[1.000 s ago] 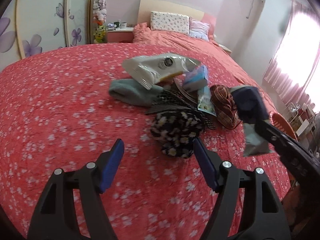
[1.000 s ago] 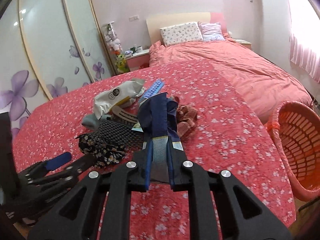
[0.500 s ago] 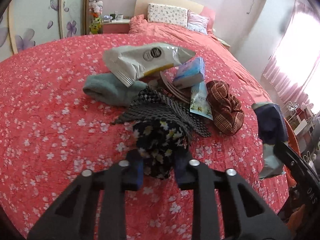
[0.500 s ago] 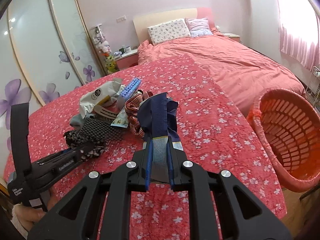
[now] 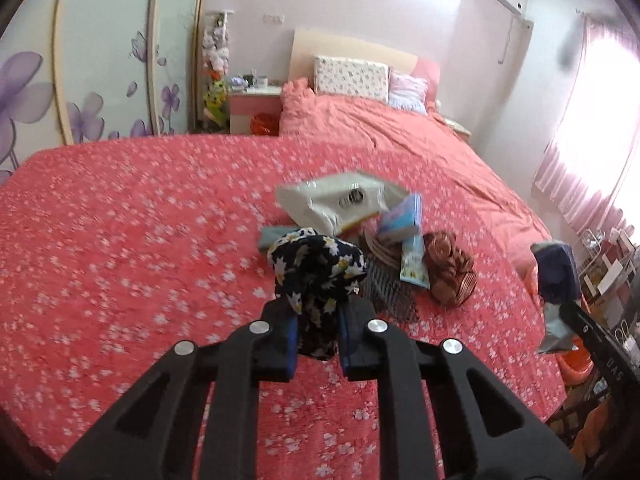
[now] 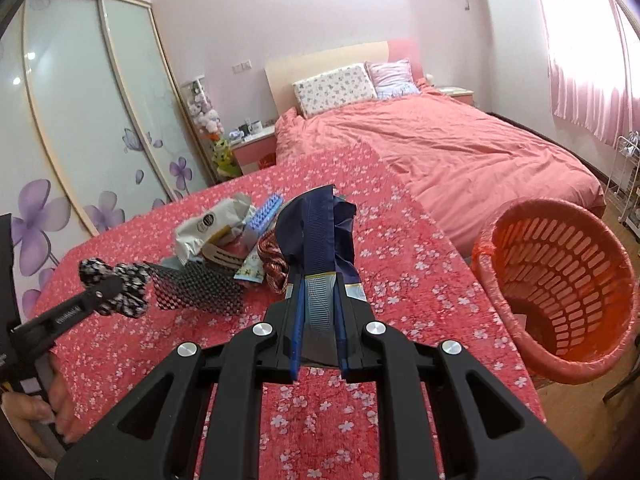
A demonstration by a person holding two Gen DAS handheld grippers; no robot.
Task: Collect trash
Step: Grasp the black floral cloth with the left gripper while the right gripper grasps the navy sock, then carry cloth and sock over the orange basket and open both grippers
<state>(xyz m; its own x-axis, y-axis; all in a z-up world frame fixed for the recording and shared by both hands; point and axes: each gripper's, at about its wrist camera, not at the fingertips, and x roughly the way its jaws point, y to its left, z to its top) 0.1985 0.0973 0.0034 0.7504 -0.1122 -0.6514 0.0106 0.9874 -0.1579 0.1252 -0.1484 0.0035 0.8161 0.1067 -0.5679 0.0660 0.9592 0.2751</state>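
Left gripper [image 5: 318, 336]: jaws closing, clamped on floral cloth [image 5: 316, 276].
Right gripper [image 6: 319, 332]: clamped on dark blue wrapper [image 6: 318, 224].
Nearby: orange basket [image 6: 560, 280] at right.

Bright window glare, motion blur, fisheye-warped edges

The dark floral cloth [image 5: 316, 276] is pinched between the jaws of the left gripper [image 5: 318, 338], which are closing, and it hangs above the bedspread. The navy foil wrapper [image 6: 320, 240] stands upright in the tight jaws of the right gripper [image 6: 318, 340]. The orange basket [image 6: 560, 280] is to its right.
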